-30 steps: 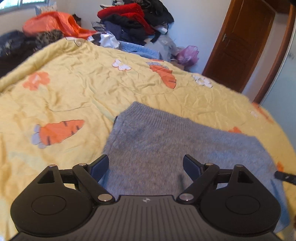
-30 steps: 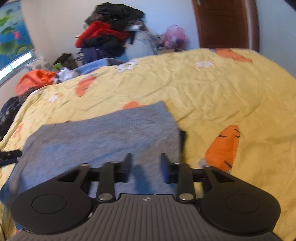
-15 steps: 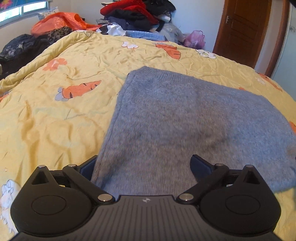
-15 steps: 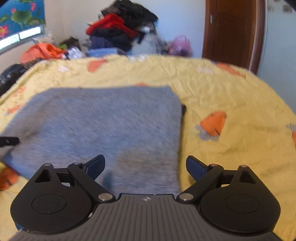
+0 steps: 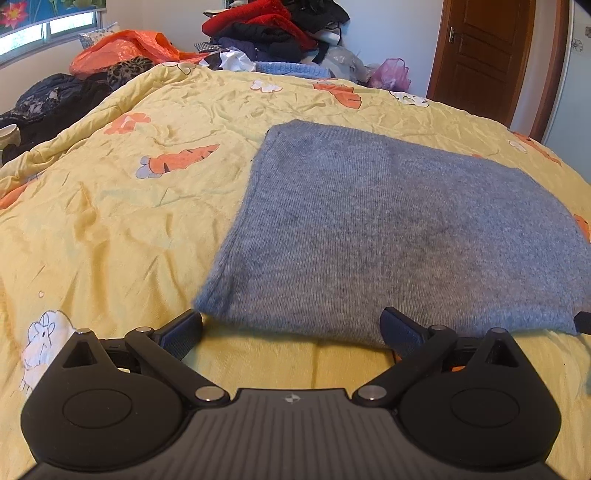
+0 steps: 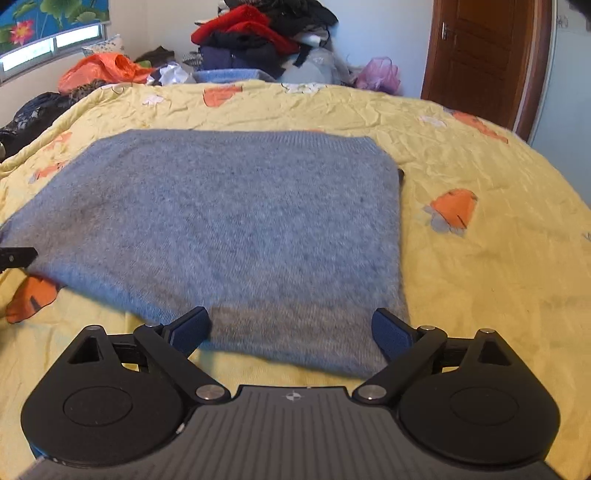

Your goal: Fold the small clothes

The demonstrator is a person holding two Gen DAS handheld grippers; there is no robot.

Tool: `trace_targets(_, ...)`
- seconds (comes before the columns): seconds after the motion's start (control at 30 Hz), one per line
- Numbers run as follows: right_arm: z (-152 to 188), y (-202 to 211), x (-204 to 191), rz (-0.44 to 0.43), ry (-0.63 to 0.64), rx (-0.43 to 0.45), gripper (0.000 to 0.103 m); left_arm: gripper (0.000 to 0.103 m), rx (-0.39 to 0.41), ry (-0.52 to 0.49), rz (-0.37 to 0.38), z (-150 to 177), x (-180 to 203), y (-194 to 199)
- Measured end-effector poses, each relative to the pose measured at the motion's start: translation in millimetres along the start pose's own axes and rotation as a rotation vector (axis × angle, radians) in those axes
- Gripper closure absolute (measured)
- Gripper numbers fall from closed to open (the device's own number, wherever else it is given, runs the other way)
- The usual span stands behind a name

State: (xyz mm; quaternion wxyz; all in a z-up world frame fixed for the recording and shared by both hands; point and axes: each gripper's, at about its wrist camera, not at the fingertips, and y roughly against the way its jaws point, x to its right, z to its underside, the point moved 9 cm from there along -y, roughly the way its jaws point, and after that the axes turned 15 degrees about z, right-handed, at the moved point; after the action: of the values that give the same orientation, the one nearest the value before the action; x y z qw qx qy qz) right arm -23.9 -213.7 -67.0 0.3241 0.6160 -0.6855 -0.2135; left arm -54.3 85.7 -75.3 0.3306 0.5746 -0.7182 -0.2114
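Note:
A grey knitted garment (image 5: 388,229) lies folded flat in a rough rectangle on the yellow carrot-print bedspread (image 5: 110,229). My left gripper (image 5: 291,326) is open and empty, its jaws spread wide just short of the garment's near left edge. The garment also shows in the right wrist view (image 6: 236,221). My right gripper (image 6: 291,326) is open and empty, its jaws wide at the garment's near right edge. The tip of the left gripper shows at the left edge of the right wrist view (image 6: 16,255).
A pile of mixed clothes (image 5: 273,33) and an orange bag (image 5: 122,51) lie beyond the bed's far edge. A brown door (image 5: 480,55) stands at the back right. Dark clothing (image 5: 48,103) lies left of the bed.
Both grippers have pulled back toward the near edge of the garment. The right gripper's jaws have opened from narrow to wide. The garment now lies flat with its near edge in front of both grippers.

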Motion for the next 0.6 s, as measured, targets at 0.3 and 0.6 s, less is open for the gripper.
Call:
trace_targets(0.3,-23,5,6,0.008,-0.064,0.038,0.005,0.000,0.041,0.046,0.035,-2,7,17)
trace_targets(0.6,-1,-11,1,0.035,-0.008,0.017,0.002,0.000,0.013,-0.022,0.117,-9,41,-14)
